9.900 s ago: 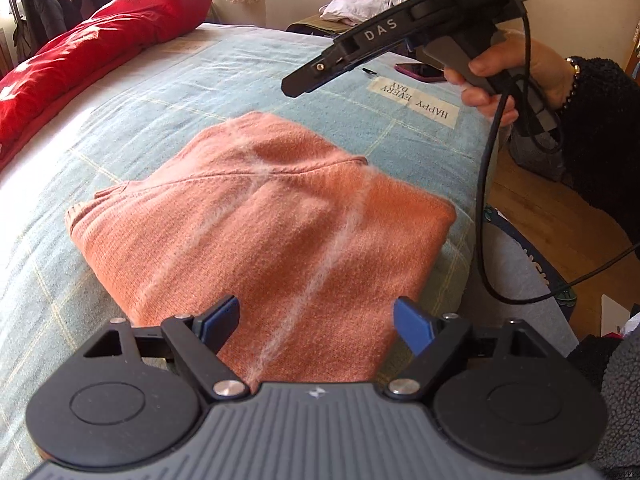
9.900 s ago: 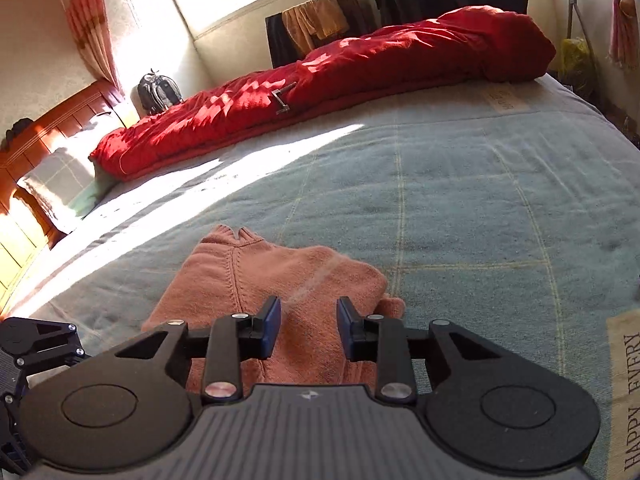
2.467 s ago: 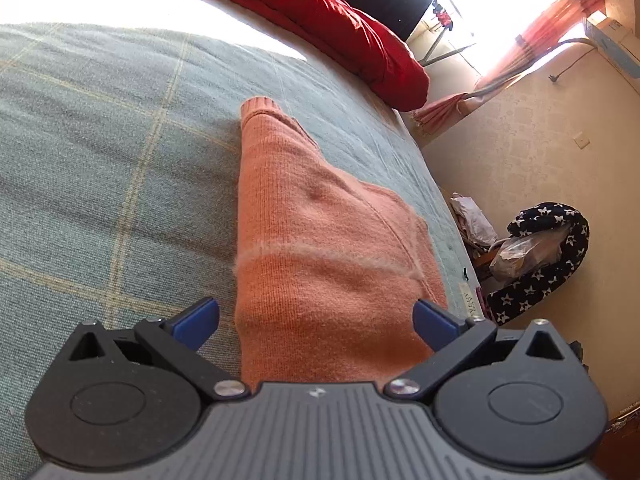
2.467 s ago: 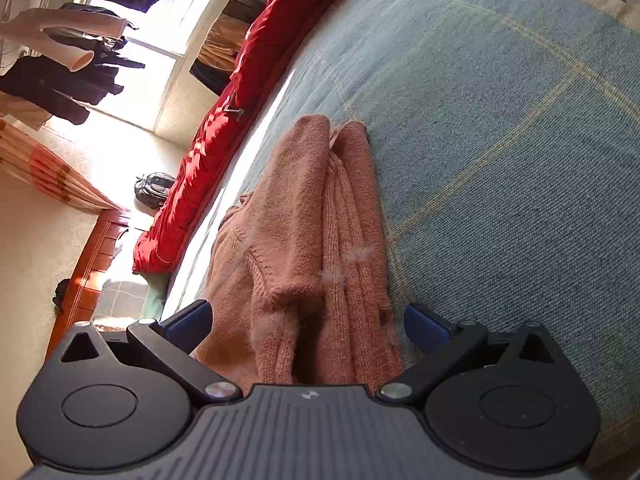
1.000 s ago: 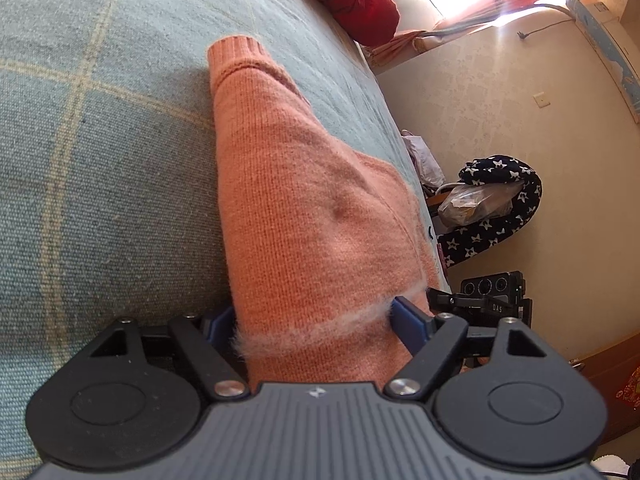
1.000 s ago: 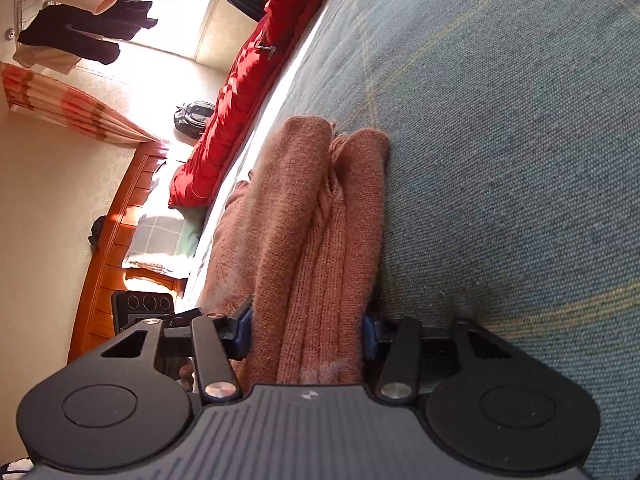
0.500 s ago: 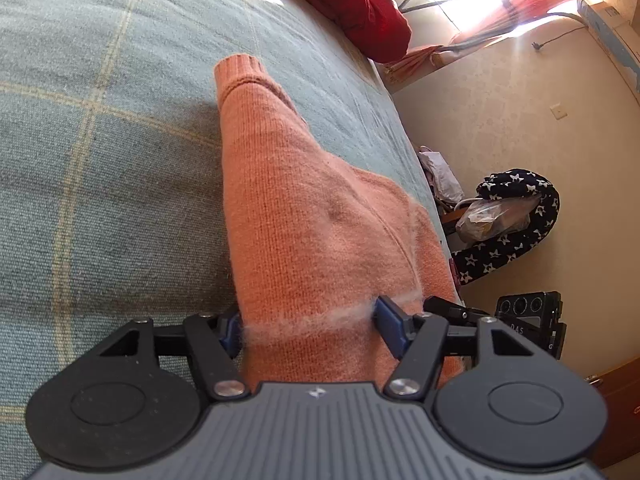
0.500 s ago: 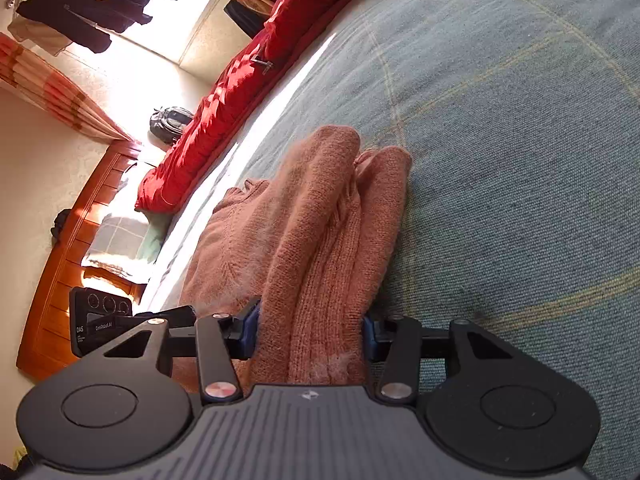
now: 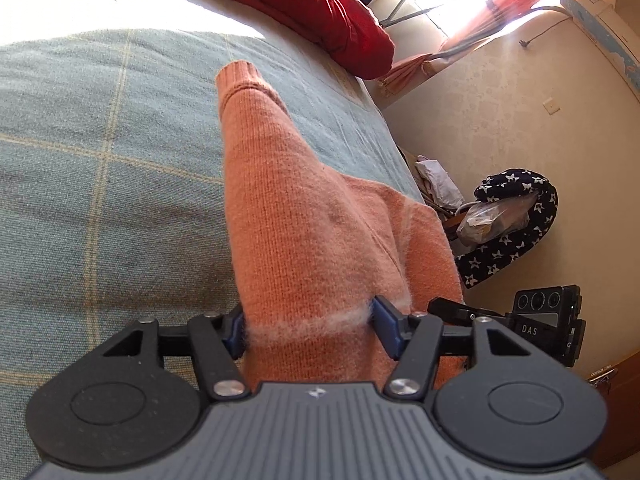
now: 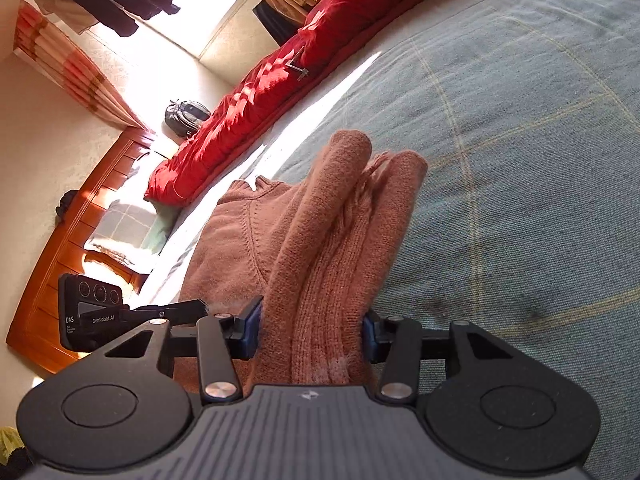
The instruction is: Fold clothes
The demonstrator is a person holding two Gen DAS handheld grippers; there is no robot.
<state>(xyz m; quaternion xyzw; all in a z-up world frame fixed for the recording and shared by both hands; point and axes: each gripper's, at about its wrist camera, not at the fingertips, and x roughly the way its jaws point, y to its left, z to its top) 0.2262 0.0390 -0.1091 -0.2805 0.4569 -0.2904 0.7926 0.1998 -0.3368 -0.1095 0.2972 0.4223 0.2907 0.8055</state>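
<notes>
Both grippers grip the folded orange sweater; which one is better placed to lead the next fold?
Probably neither: left gripper and right gripper are each shut on a thick edge of the orange sweater, so they likely move together across the blue-green bedspread.

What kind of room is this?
Most likely a home bedroom: a bed under a green checked bedspread, a wooden headboard, a red quilt, and clothes hanging by the window.
</notes>
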